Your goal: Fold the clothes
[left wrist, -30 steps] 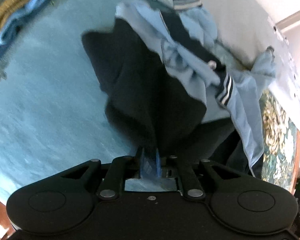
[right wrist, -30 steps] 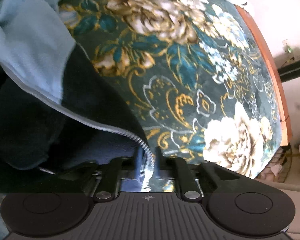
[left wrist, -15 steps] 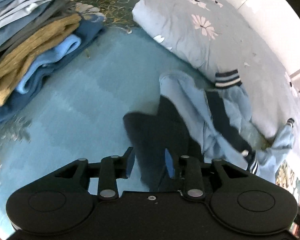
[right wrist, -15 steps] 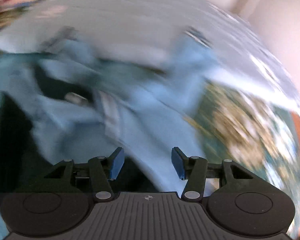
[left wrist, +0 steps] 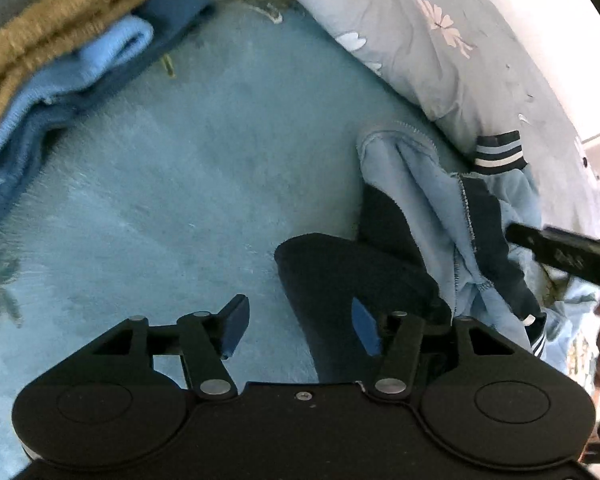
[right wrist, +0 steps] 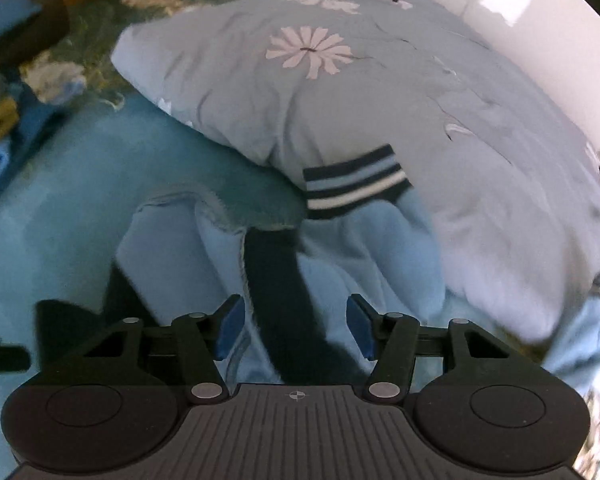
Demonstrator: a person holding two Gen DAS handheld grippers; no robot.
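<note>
A light blue and navy jacket (left wrist: 432,200) lies crumpled on the teal blanket (left wrist: 180,200), one striped cuff (left wrist: 496,152) resting against the pillow. My left gripper (left wrist: 298,326) hangs over the jacket's navy edge (left wrist: 340,272); its jaws are opening and the pads touch no cloth. My right gripper (right wrist: 294,328) hovers above the jacket (right wrist: 364,264), a navy band running beneath the gap. Its jaws are opening too, and nothing is pinched. The striped cuff (right wrist: 352,184) lies just ahead of it. One black finger (left wrist: 560,254) of the right gripper shows at the right edge of the left wrist view.
A pale blue flowered pillow (left wrist: 440,60) (right wrist: 340,100) borders the jacket on the far right. A stack of folded clothes (left wrist: 60,52) in mustard, blue and grey sits at the far left. A white wall stands behind the pillow.
Both grippers were shut on the hanging jacket and have let it go; it now lies on the blanket. The right gripper swung from the flowered bedspread to above the jacket.
</note>
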